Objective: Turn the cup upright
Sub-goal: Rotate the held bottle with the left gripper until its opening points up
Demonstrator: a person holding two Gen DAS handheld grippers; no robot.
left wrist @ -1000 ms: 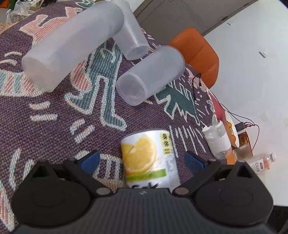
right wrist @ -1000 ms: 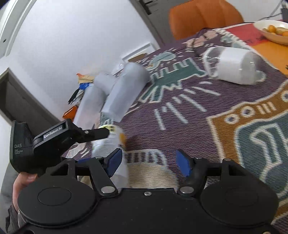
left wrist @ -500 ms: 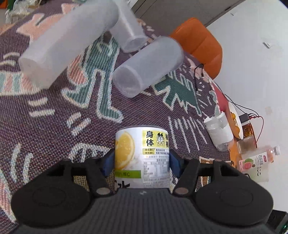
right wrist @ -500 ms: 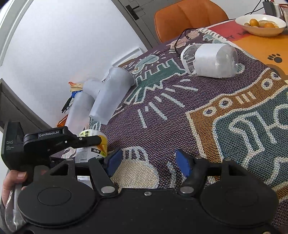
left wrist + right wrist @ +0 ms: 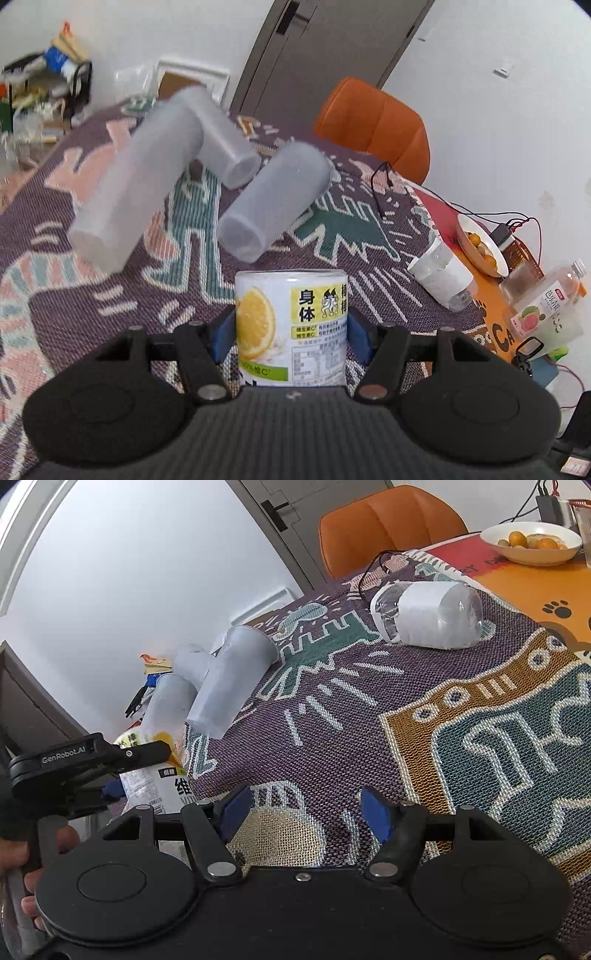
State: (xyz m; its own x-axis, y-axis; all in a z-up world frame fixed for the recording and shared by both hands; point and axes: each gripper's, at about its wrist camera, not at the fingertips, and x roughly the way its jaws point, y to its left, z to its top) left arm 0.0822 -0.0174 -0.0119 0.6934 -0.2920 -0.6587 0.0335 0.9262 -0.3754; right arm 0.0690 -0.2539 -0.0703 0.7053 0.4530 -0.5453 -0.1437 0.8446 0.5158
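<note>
My left gripper (image 5: 291, 332) is shut on a white cup with a lemon picture and Chinese print (image 5: 291, 325), held close to upright over the patterned cloth. The same cup (image 5: 155, 775) shows at the left of the right wrist view, inside the left gripper (image 5: 107, 771). My right gripper (image 5: 306, 812) is open and empty, low over the cloth. Three frosted plastic cups lie on their sides: one (image 5: 273, 206) just beyond the lemon cup, one (image 5: 136, 192) to the left, one (image 5: 221, 140) behind them.
A clear cup with a white sleeve (image 5: 428, 613) lies on its side at the right of the cloth (image 5: 332, 701). A bowl of oranges (image 5: 532, 542), a bottle (image 5: 546, 310), cables and an orange chair (image 5: 373, 125) stand beyond.
My left gripper closed on the lemon cup and tipped it up from lying tilted to nearly upright. The right gripper stayed open and pulled back a little.
</note>
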